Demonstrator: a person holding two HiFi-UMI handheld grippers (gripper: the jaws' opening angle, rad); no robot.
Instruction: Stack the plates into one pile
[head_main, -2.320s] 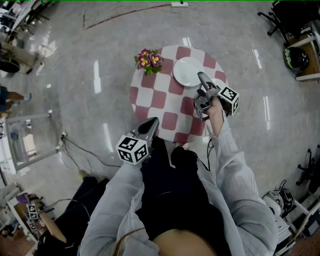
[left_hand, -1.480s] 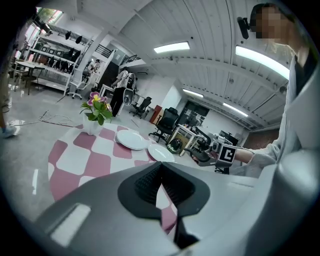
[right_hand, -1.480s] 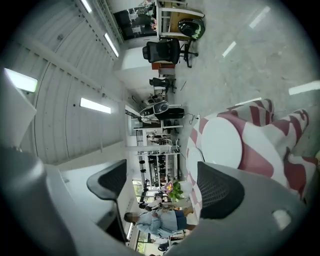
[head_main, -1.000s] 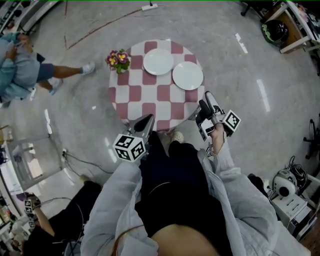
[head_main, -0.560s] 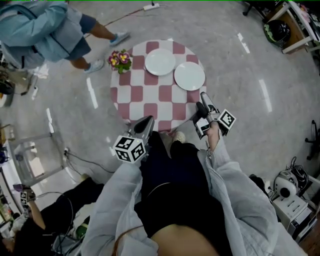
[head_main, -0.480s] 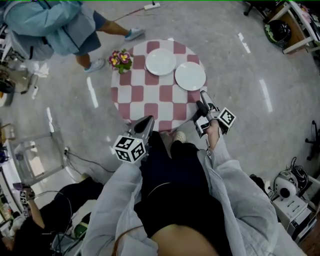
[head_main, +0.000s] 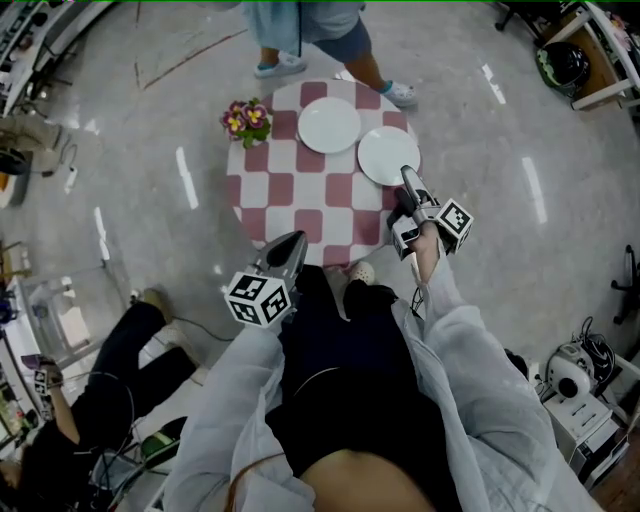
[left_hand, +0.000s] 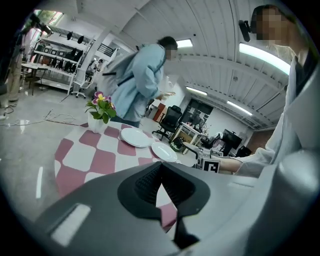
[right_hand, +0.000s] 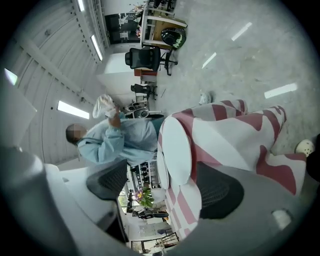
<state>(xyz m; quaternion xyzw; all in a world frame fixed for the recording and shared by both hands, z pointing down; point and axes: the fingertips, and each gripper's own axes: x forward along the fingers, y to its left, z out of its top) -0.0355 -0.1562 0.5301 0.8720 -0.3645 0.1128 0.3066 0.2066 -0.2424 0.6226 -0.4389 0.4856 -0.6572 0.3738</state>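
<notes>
Two white plates lie side by side on the round red-and-white checked table (head_main: 300, 200): the far plate (head_main: 329, 124) and the near plate (head_main: 388, 155). My right gripper (head_main: 406, 181) stands open at the near plate's front rim. In the right gripper view that near plate (right_hand: 176, 150) shows edge-on between the spread pads (right_hand: 218, 191), untouched. My left gripper (head_main: 292, 252) hangs shut and empty over the table's near edge. In the left gripper view, its closed pads (left_hand: 145, 182) point toward both plates (left_hand: 164, 151).
A pot of pink and yellow flowers (head_main: 246, 118) stands at the table's far left. A person in a light blue top (head_main: 300, 25) stands close behind the table. Another person (head_main: 90, 400) sits on the floor at lower left. Chairs and desks line the room's edges.
My right gripper has come forward and down to the near plate's rim, still open. The person in blue has walked from the left round to the table's far side. The left gripper stays put.
</notes>
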